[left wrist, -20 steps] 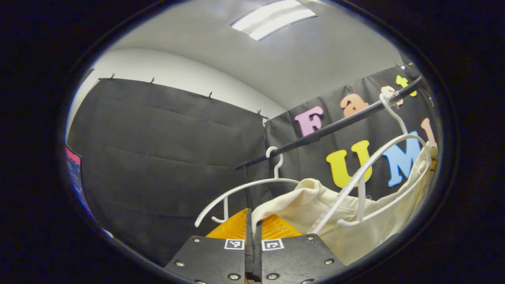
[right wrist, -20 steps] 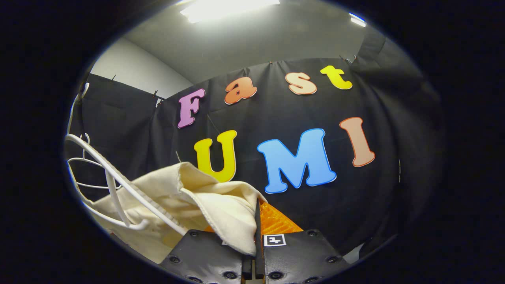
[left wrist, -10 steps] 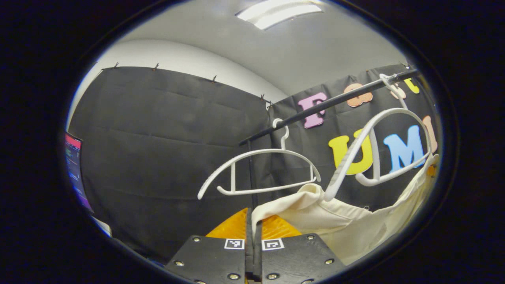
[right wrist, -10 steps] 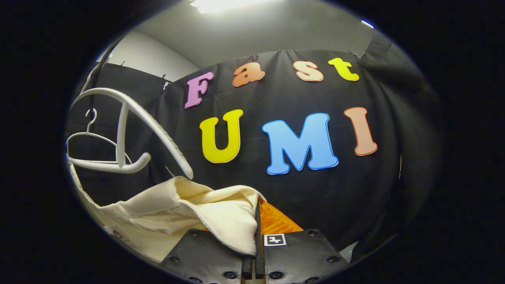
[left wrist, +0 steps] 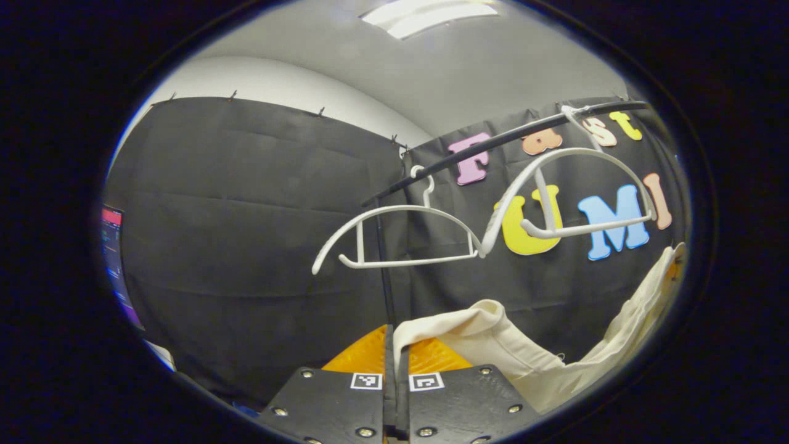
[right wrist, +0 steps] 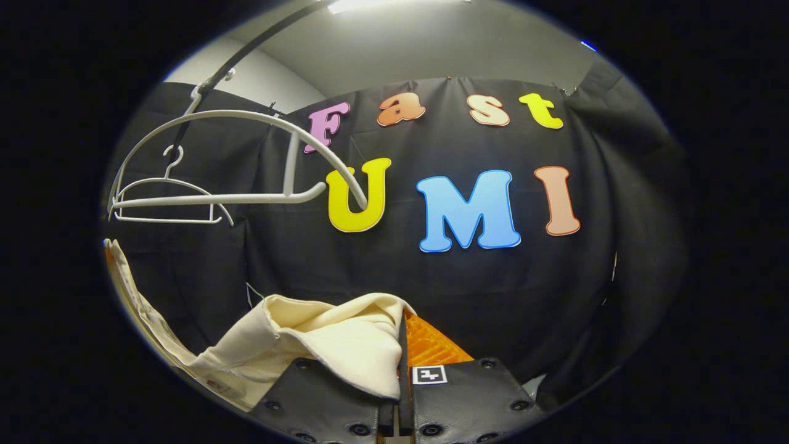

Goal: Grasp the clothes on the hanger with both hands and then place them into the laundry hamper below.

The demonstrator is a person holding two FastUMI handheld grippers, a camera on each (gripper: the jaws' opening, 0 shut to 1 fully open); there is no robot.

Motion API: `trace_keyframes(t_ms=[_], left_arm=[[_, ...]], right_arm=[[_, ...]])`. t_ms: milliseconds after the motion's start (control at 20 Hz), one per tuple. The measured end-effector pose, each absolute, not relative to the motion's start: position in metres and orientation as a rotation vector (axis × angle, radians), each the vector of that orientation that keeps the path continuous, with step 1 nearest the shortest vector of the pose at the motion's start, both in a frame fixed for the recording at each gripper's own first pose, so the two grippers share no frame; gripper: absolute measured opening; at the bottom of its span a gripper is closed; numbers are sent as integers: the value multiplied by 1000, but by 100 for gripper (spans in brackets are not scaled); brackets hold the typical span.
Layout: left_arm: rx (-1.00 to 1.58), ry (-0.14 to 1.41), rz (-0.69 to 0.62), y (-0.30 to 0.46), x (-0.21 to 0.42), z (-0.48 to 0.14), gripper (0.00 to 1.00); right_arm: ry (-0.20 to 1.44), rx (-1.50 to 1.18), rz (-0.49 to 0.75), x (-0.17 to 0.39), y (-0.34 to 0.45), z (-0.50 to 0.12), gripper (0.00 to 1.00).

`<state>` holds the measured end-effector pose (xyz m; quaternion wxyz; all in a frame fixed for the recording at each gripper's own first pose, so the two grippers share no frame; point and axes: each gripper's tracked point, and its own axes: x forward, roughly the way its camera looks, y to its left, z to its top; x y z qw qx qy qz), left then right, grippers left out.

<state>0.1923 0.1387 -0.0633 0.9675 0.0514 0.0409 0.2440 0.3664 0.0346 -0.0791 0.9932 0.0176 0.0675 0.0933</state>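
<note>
A cream garment hangs slack between my two grippers, below the hangers. My left gripper is shut on one cream fold, which bulges up right of its fingertips. My right gripper is shut on another part of the same garment, which drapes over its left finger and trails off to the left. Two bare white hangers hang from a black rail: the nearer hanger and a farther hanger. In the right gripper view the near hanger is at upper left. The hamper is out of sight.
Black cloth walls close the booth behind and to the left. The rail's black upright pole stands just behind my left gripper. A lit screen sits at the far left edge.
Both grippers have come down with the garment. It has slid off the near hanger, which now swings free and level on the rail above the cloth.
</note>
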Motion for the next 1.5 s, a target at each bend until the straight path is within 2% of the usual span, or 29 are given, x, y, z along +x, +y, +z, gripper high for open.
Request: trace_keyframes(t_ms=[550,900,1150,1500], left_arm=[[18,30,284,76,174,-38,1],[-48,37,145,38,170,-44,1],[-82,84,81,15,161,-82,1],[-71,233,50,9,136,-180,1]], right_arm=[[108,23,243,256,81,-46,7],[127,39,299,209,122,-54,7],[184,46,307,181,138,-95,7],[347,34,286,152,142,-191,7]])
